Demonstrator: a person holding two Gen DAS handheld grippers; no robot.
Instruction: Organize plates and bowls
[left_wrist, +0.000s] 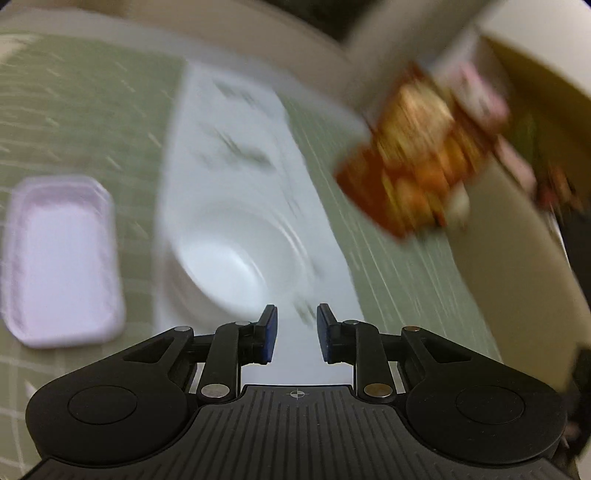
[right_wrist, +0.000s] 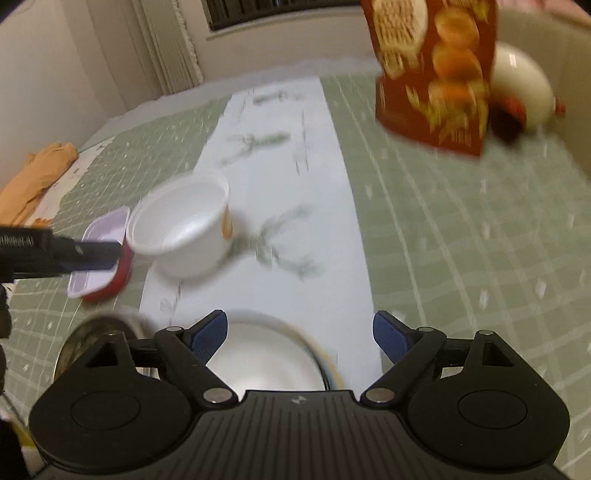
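A white bowl (left_wrist: 232, 266) stands on the white paper runner (left_wrist: 236, 147), just ahead of my left gripper (left_wrist: 296, 338), whose jaws stand a small gap apart with nothing between them. In the right wrist view the same bowl (right_wrist: 181, 225) sits left of centre, and the left gripper's black finger (right_wrist: 85, 253) reaches its rim from the left. My right gripper (right_wrist: 300, 334) is open and empty above a metal bowl (right_wrist: 266, 358) at the near edge. A lilac rectangular tray (left_wrist: 61, 258) lies left of the white bowl; the right wrist view (right_wrist: 105, 230) shows a red rim under it.
A red snack box (right_wrist: 436, 77) stands upright at the far right on the green grid mat (right_wrist: 461, 240), with a white round object (right_wrist: 521, 85) behind it. An orange cloth (right_wrist: 33, 177) lies at the far left. A round metal object (right_wrist: 94, 332) sits left of the metal bowl.
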